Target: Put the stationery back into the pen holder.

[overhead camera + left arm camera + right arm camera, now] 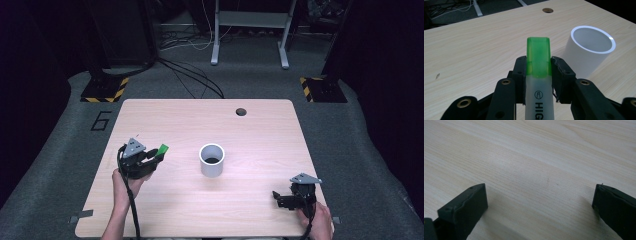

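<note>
One green-capped highlighter (538,75) is pinched between the jaws of the left tongs (150,159), which press on both sides of its pale barrel just below the cap; the cap sticks out past the jaw tips and points toward the white cup (212,159). That cup, a single open white cylinder standing upright near the middle of the worktop (260,145), is the landmark here: the highlighter sits to its left, near but apart from it, with bare wood between the cap and the cup wall. In the left gripper view the cup (587,50) rises just right of the cap, its rim open and its inside dark in the high view. Beyond the cup, toward the far edge of the worktop, is one small round hole (241,111). The right tongs (285,199) are to the right of the cup and nearer the person, well apart from it, low over the wood near the front right corner; in the right gripper view their two black jaws stand spread wide with only bare wood grain between them, holding nothing. Two tongs in all, each held in one hand, each trailing a black cable (133,210). Past the worktop lies grey floor (60,165) with loose cables and two yellow-and-black striped stand bases (105,90).
</note>
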A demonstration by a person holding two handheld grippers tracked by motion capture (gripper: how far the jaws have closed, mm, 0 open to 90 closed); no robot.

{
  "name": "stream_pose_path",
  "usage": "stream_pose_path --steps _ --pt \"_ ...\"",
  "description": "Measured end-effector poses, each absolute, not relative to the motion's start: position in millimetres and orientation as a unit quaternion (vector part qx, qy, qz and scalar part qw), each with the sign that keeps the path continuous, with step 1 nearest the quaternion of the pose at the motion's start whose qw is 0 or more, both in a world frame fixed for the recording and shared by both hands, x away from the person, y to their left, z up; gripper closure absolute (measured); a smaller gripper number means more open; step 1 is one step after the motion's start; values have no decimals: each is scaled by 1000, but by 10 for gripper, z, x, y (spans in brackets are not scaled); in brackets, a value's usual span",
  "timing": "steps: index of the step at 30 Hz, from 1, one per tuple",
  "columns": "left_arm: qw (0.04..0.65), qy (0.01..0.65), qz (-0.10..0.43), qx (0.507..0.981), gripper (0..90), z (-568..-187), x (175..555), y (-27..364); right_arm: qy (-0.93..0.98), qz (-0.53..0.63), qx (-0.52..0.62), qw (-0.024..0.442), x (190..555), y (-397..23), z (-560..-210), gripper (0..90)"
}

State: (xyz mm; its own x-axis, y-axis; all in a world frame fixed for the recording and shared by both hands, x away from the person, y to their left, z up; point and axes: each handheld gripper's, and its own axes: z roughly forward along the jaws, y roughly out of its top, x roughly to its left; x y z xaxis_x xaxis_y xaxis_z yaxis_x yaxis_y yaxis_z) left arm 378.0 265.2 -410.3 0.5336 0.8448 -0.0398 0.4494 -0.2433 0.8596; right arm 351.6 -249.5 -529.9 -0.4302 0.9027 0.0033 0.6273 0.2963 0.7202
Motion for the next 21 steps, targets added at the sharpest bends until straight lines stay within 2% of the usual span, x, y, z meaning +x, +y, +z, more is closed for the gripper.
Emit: stream_pose_path --steps 21 --pt "455 389 225 769 672 -3928 3937 2378 778 332 492 207 3516 -2495 -5300 0"
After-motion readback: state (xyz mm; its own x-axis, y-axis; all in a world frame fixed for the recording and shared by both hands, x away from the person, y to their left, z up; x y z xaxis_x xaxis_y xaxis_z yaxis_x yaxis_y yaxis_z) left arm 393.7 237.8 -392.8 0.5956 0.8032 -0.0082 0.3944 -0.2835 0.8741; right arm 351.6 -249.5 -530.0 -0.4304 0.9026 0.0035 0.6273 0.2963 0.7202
